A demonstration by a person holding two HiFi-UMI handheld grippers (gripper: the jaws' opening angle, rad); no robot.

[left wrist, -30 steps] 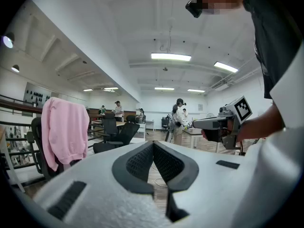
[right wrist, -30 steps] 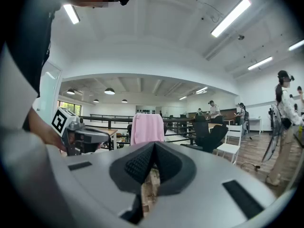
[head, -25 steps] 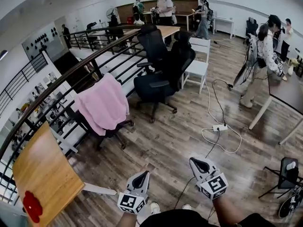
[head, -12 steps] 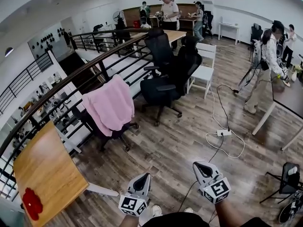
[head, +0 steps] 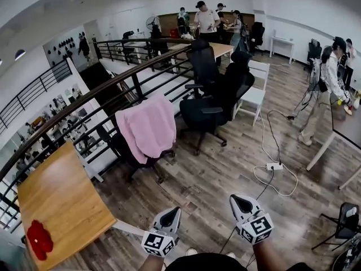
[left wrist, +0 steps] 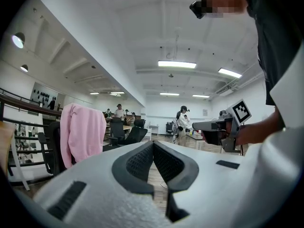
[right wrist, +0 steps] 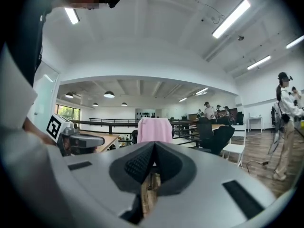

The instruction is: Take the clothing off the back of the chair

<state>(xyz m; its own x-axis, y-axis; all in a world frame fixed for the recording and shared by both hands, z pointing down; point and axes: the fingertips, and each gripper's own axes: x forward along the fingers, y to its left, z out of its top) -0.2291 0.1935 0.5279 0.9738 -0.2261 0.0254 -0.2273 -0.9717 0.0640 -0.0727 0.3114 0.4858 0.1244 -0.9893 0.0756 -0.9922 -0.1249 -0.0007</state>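
A pink garment (head: 149,127) hangs over the back of a black office chair (head: 131,154) by the railing, well ahead of both grippers. It also shows as the pink garment (left wrist: 81,133) at the left of the left gripper view and the pink garment (right wrist: 155,129) straight ahead in the right gripper view. My left gripper (head: 174,212) and right gripper (head: 236,199) are held low near my body, both shut and empty, pointing level toward the chair.
A wooden table (head: 56,205) with a red object (head: 39,237) stands at the left. A dark railing (head: 113,89) runs behind the chair. More black chairs (head: 214,92), a white chair (head: 254,92), a floor cable with power strip (head: 274,166) and several people stand farther back.
The chair with the pink garment has come nearer and shifted right in the head view as I walked forward. Both grippers stay shut.
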